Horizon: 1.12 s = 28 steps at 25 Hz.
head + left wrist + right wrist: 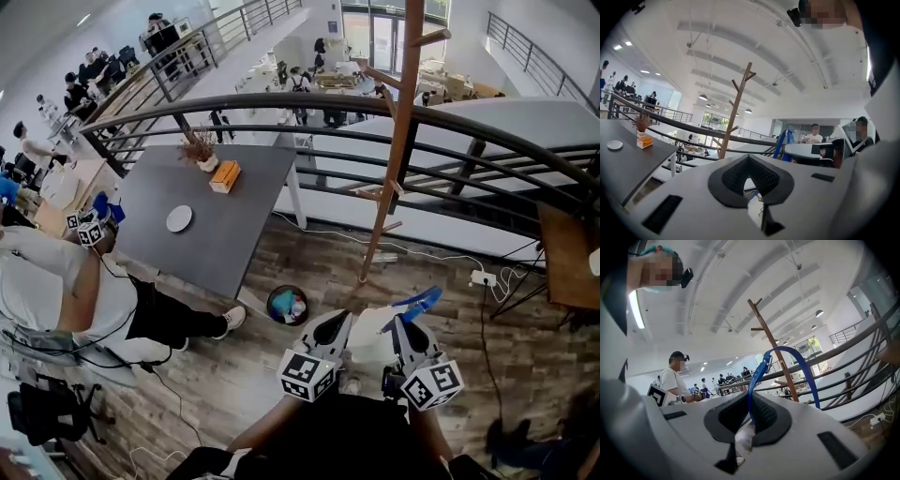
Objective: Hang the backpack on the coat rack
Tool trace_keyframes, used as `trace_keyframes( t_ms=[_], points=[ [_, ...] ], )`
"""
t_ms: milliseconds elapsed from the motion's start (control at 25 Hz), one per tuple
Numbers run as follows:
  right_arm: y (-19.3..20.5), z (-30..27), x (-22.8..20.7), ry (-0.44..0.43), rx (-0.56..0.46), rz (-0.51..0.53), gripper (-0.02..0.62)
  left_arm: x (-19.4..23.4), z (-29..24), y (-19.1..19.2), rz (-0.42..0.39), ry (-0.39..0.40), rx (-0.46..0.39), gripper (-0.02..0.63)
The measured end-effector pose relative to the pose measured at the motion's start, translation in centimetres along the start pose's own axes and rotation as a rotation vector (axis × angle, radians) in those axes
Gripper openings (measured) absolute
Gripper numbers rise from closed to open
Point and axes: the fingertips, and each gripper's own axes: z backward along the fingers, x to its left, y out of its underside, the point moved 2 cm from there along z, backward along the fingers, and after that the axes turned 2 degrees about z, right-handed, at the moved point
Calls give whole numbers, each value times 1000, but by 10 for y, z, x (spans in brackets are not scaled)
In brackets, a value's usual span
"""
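Backpack [373,330]: white, off the floor, carried low in front of the person between the two tools. Not on the rack. Its blue strap [758,373] loops up and forward from the right tool.

Right tool [751,401]: jaws nearly together, pinching the blue strap at its root; the loop stands free above the jaws, open enough to go over a peg. Points about level.

Left tool [749,161]: jaws drawn in narrow, white fabric of the backpack caught between the pads. It looks like a supporting grip on the body of the bag, not on the strap.

Coat rack [401,122]: wooden pole with angled pegs, standing on the wood floor just before the curved railing [281,101]. It is ahead of both tools and well apart from the backpack. The pegs that show are bare.

Further out: grey tabletop [216,225] to the left, small bin [287,305] beside its leg, a seated person at far left.

Progress, as judged: pick-up done, bag secured in both tools, strap loop presented. Left to do: close the gap to the rack, raise the loop above a peg, drop it over, let go with both tools. Roughly the first half behind, the hanging itself not begun.
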Motion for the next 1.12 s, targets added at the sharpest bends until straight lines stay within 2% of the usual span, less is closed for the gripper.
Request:
trace_keyframes(
  t_ms=[160,360,480,800,1120],
  points=[
    [-4,-31,-4,22,-2,-23,23,36,-17,-16,-2,8,-3,8],
    [-14,-52,-16,57,-21,-34,23,59,-43,-39,-27,15,-41,8],
    [-17,-68,-19,72,-20,-27,23,73,-54,-45,-27,12,-28,8],
    [-35,-105,-33,107,-30,0,23,96,-83,-66,-26,28,-30,8],
    [-42,-130,-42,163,-34,2,23,118,-101,-80,-24,80,-22,8]
  ],
)
